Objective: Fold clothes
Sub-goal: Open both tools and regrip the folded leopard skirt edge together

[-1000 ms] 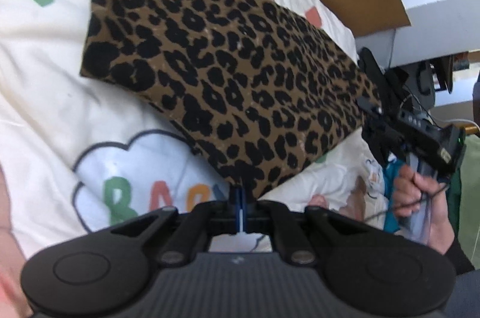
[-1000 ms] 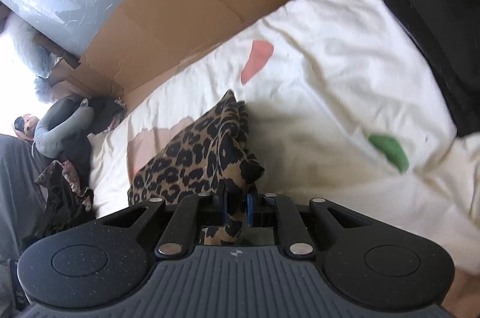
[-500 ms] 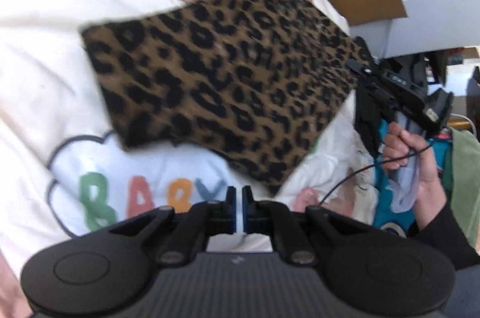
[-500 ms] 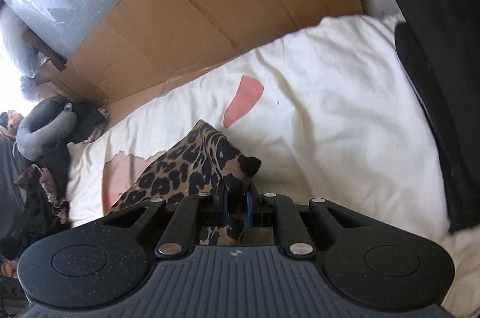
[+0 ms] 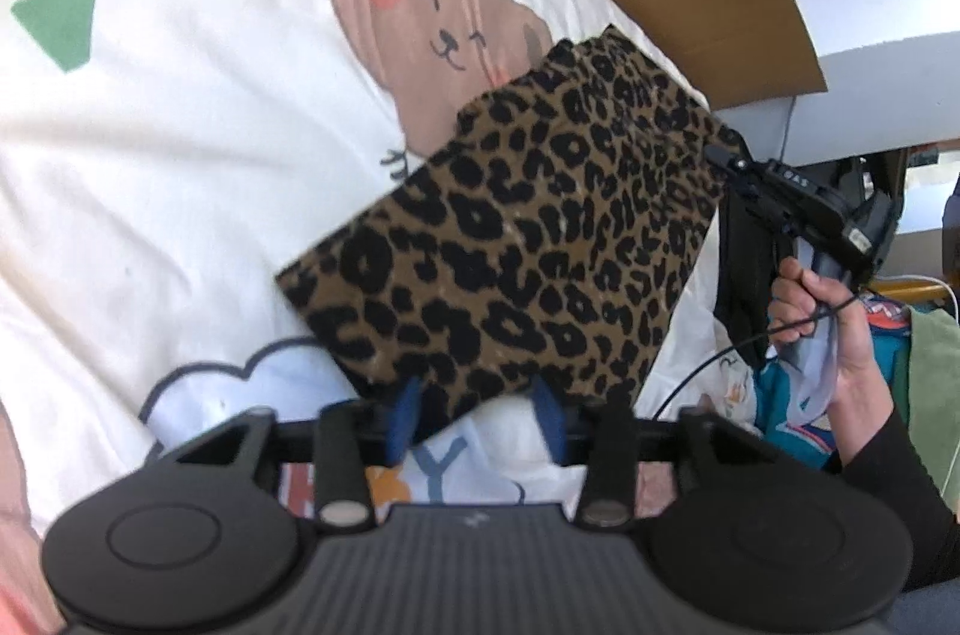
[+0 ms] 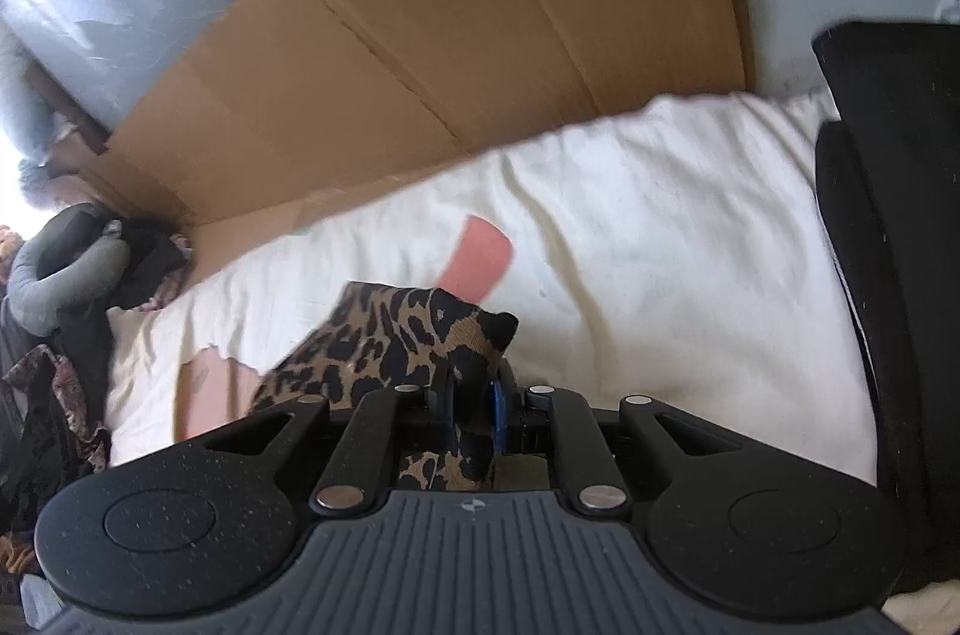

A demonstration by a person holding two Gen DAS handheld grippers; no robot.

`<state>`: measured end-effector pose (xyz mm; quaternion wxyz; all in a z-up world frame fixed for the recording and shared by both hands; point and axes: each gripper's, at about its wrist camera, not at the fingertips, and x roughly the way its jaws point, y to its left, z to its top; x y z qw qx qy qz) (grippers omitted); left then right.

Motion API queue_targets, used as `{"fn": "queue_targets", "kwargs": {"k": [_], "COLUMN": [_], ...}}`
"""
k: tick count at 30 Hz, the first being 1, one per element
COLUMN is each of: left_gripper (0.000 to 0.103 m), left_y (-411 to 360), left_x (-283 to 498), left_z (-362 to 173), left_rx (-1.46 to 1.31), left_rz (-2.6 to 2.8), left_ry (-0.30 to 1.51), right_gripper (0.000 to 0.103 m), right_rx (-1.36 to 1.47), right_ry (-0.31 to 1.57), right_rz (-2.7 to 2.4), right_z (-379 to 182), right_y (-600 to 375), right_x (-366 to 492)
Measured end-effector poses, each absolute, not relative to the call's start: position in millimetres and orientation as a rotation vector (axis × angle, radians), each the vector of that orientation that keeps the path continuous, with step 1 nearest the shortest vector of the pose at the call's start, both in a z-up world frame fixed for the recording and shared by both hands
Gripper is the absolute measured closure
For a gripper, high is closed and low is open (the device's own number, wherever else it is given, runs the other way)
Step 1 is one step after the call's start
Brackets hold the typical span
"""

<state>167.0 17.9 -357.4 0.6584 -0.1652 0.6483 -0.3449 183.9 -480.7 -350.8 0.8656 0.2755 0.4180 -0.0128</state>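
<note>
A folded leopard-print garment hangs in the air above a white printed blanket. My left gripper is open, its blue fingertips on either side of the garment's lower edge, not clamped on it. My right gripper is shut on the garment's corner; it also shows in the left wrist view, gripping the top right corner.
Flattened brown cardboard stands along the far edge of the blanket. A black fabric pile lies at the right. A grey neck pillow and dark clothes sit at the left. Colourful clothes lie beyond the right hand.
My left gripper has opened and let go of the garment's lower edge. The right gripper has lifted its corner up and away, and the garment now hangs from it.
</note>
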Motion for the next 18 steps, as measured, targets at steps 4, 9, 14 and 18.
{"fn": "queue_targets", "kwargs": {"k": [4,9,14,18], "left_gripper": [0.039,0.035,0.025,0.024], "left_y": [9.8,-4.3,-15.5,-26.0], "left_x": [176.0,192.8,206.8,216.9], "left_z": [-352.4,-347.5,-338.1,-335.1], "left_rx": [-0.373,-0.371,-0.356,-0.333], "left_rz": [-0.772,-0.758,-0.768,-0.77], "left_ry": [1.425,1.38,1.331,1.307], "right_gripper": [0.055,0.05,0.046,0.045], "right_rx": [0.56,0.632,0.68,0.71], "right_ry": [0.891,0.899,0.914,0.936], "right_rz": [-0.061,-0.084,-0.107,-0.083], "right_z": [-353.7,-357.5,-363.6,-369.6], "right_y": [-481.8,-486.5,-484.4,-477.5], "right_x": [178.4,164.1,149.0,140.5]}}
